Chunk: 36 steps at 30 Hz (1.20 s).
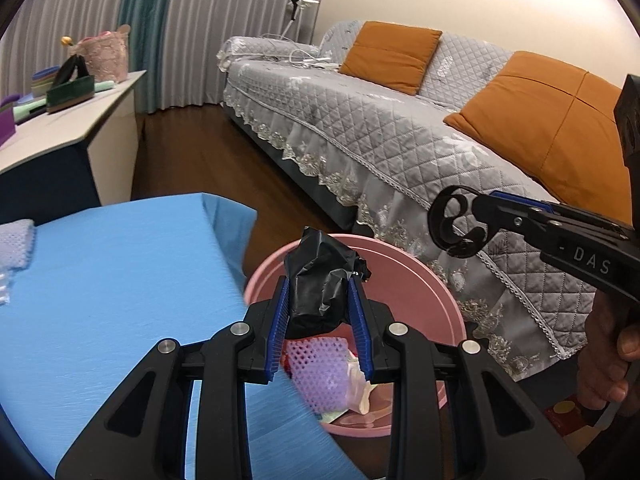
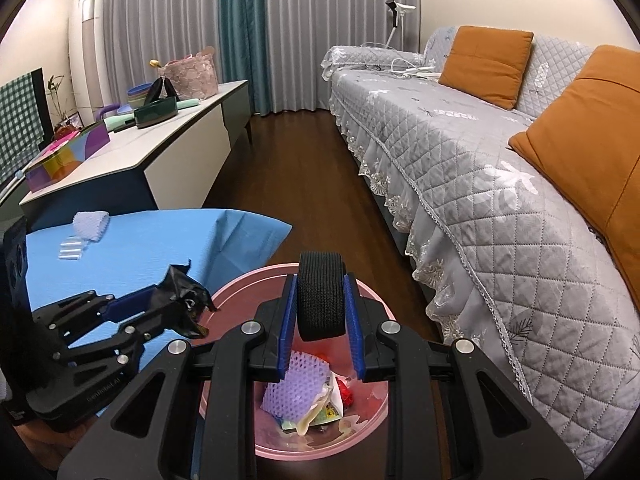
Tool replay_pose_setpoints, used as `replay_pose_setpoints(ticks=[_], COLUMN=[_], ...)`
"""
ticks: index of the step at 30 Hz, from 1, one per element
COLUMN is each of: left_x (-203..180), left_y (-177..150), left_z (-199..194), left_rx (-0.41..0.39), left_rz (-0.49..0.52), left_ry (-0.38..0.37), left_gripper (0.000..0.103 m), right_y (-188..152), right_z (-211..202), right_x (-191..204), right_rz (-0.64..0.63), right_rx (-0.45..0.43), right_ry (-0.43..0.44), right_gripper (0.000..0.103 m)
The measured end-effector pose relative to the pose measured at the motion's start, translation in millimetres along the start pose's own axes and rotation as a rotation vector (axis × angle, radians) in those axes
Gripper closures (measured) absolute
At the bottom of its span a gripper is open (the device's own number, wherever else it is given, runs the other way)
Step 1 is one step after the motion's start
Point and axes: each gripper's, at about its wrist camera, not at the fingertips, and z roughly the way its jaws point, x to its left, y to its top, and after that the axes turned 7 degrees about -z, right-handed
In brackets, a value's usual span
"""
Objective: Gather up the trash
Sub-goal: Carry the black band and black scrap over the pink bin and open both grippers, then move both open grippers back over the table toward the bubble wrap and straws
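Left hand-held gripper (image 1: 322,312), black frame with blue ribbed pads, sits nearest the lens, clenched on a crumpled black plastic bag wad (image 1: 320,280). Wad is pinched between both pads, its top sticking out past the fingertips. It hangs over the round pink plastic bin (image 1: 440,280), just inside the bin's rim on the side next to the blue-clothed bench (image 1: 120,280).

Right hand-held gripper (image 2: 321,312) is grasping a black woven elastic band loop (image 2: 322,296), held upright between its pads, above the same bin and more toward its middle. The bin already holds a purple foam mesh sleeve (image 2: 296,384), wrappers and a red scrap.

Risks, as judgement:
- Bag wad is close to the rim on the bench side; if let go here it could catch the rim or the overhanging cloth and fall to the dark wood floor.
- Light plastic may cling to the ribbed pads and not fall cleanly.
- The two tools are near each other over the bin, so a bump could knock either item loose.
- The band loop could bounce or roll out after dropping.

More trash lies well apart from the bin on the bench: a pale purple mesh piece (image 2: 91,225) and small clear pieces (image 2: 72,250).
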Motion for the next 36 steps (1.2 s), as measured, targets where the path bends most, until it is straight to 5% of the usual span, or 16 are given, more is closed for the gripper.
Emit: replay_pose_setpoints(ticks=[2, 4, 6, 22, 36], left_x=[-2.7, -5.1, -2.4, 37.3, 89.1], left_y=[-0.2, -1.0, -0.5, 8.4, 6.8], left_z=[3.4, 4.4, 1.3, -46.4, -98.8], left_rx=[0.009, 0.007, 0.000, -0.049, -0.083], left_rz=[0.011, 0.021, 0.016, -0.025, -0.042], left_ry=[-0.011, -0.004, -0.006, 0.059, 0.137], left_gripper=[0.063, 0.047, 0.047, 0.050, 0.075], right_y=[0.2, 1.3, 1.8, 30.1, 66.3], right_z=[1.7, 2.9, 2.0, -19.3, -29.4], right_x=[0.7, 0.3, -0.8, 27.9, 96.2], right_rz=[0.000, 0.010, 0.023, 0.055, 0.040], right_rx=[0.007, 0.010, 0.006, -0.072, -0.143], right_ry=[-0.007, -0.023, -0.035, -0.012, 0.088], right_gripper=[0.076, 0.047, 0.040, 0.040, 0.040])
